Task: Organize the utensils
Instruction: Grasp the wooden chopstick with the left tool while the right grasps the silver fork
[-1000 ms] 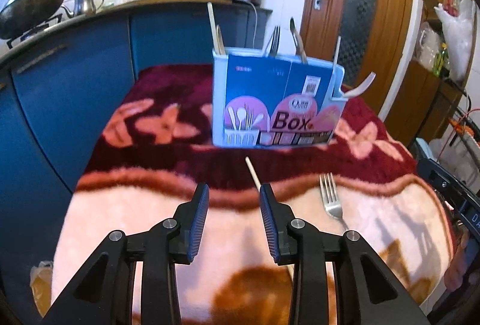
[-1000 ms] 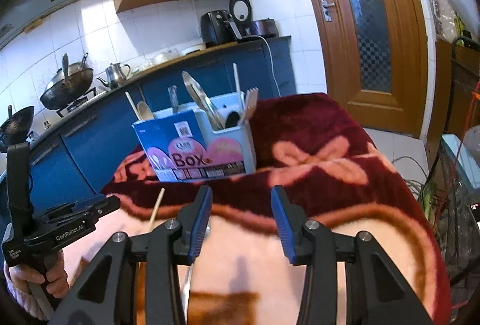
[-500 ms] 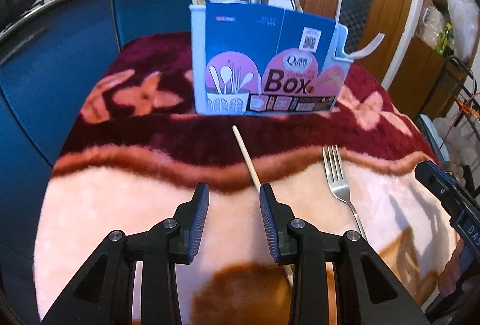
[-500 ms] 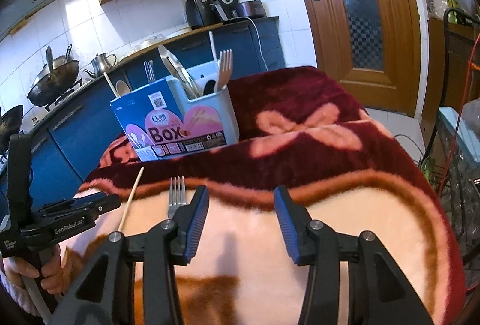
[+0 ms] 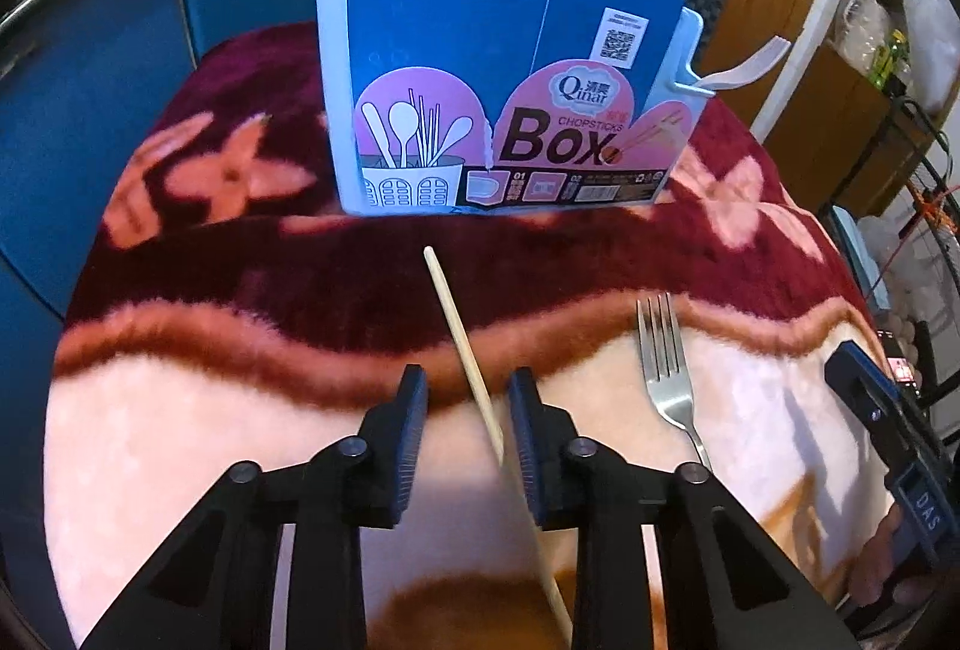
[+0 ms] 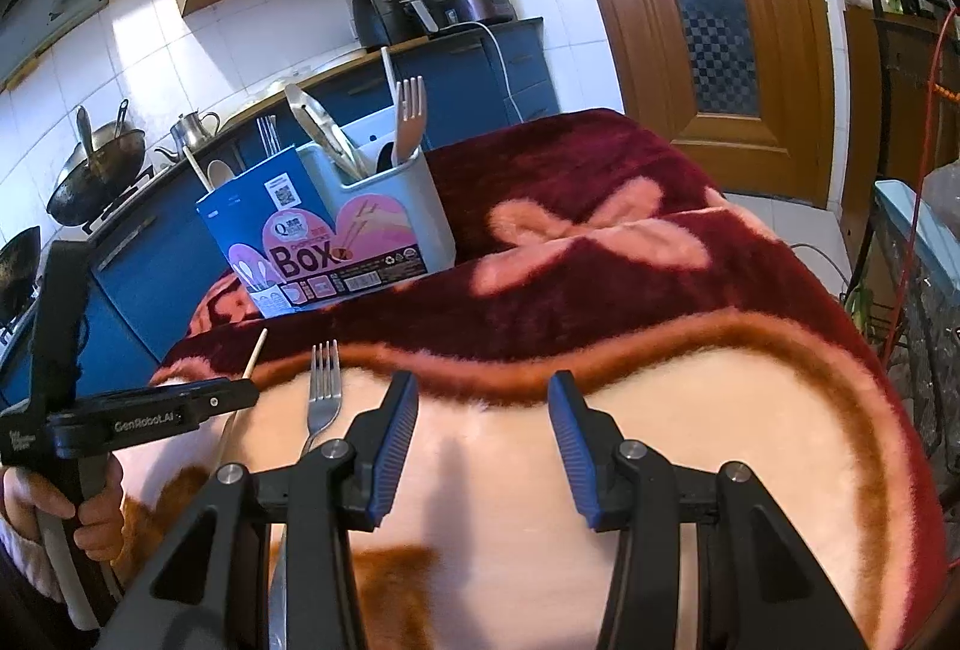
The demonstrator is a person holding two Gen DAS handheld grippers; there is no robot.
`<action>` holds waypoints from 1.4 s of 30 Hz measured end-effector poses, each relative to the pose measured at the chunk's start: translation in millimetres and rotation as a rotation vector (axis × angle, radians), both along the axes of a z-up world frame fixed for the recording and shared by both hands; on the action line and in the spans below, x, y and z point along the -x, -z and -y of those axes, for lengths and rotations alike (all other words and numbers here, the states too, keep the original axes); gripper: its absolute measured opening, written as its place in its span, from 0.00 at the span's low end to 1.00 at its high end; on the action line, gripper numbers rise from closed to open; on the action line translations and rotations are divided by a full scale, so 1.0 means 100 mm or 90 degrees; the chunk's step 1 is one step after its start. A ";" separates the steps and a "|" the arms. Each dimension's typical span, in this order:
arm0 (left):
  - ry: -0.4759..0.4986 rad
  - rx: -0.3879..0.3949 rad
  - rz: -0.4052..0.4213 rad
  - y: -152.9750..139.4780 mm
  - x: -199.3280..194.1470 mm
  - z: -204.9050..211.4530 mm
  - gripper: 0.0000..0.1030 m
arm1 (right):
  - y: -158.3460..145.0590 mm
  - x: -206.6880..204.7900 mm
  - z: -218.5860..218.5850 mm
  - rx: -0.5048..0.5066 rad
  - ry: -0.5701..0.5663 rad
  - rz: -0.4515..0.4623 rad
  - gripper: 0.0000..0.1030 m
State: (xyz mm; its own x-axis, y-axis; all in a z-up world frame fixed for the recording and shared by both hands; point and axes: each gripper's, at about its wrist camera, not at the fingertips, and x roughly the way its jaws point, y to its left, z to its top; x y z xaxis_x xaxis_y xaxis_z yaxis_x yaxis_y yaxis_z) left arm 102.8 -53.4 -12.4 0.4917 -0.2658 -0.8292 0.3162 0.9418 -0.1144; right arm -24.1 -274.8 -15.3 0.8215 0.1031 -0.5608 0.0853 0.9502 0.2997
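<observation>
Kitchen scene, seen from both wrist cameras, over a counter draped in a plush maroon-and-cream blanket. Toward the far side, a pale blue utensil holder with a printed "Box" card on its front, already stocked: wooden chopsticks and a spoon at one end, metal forks and tongs in the middle, a pale fork upright at the other end. Mostly sorted, then, by the look of it.

Still loose on the blanket: one wooden chopstick lying diagonally, and a metal fork just beside it, tines toward the holder.

Left gripper low over the chopstick, fingers just closing in, the stick between them but a gap visible on either side, so not yet clamped. Right gripper near the fork's handle, fingers apart and empty, fork off to one side.

Remaining, judging from this: grasp the chopstick, drop it in with the other chopsticks, then the same for the fork.
</observation>
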 end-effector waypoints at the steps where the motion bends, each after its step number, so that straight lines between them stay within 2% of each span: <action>1: 0.000 0.003 -0.006 0.00 -0.03 0.00 0.22 | 0.01 0.00 0.00 -0.001 0.000 -0.001 0.47; 4: 0.001 0.011 -0.028 0.01 -0.09 0.01 0.18 | 0.02 -0.01 0.02 -0.005 -0.001 -0.003 0.47; 9: 0.003 0.033 -0.048 0.00 -0.14 -0.03 0.05 | 0.03 -0.01 0.02 -0.005 -0.001 -0.004 0.47; 15: -0.006 0.086 -0.048 0.01 -0.07 -0.15 0.04 | 0.02 -0.01 -0.01 0.002 -0.004 -0.007 0.47; 20: -0.029 0.124 -0.017 -0.06 0.04 -0.32 0.04 | -0.01 -0.03 -0.10 0.010 -0.016 -0.011 0.47; 30: -0.040 0.145 0.078 -0.25 0.27 -0.55 0.04 | -0.02 -0.24 -0.47 0.015 -0.097 -0.052 0.47; 37: -0.051 0.169 0.101 -0.31 0.33 -0.75 0.04 | 0.00 -0.50 -0.68 0.056 -0.146 -0.092 0.47; 42: -0.055 0.177 0.112 -0.31 0.35 -0.80 0.04 | 0.04 -0.70 -0.73 0.060 -0.170 -0.118 0.47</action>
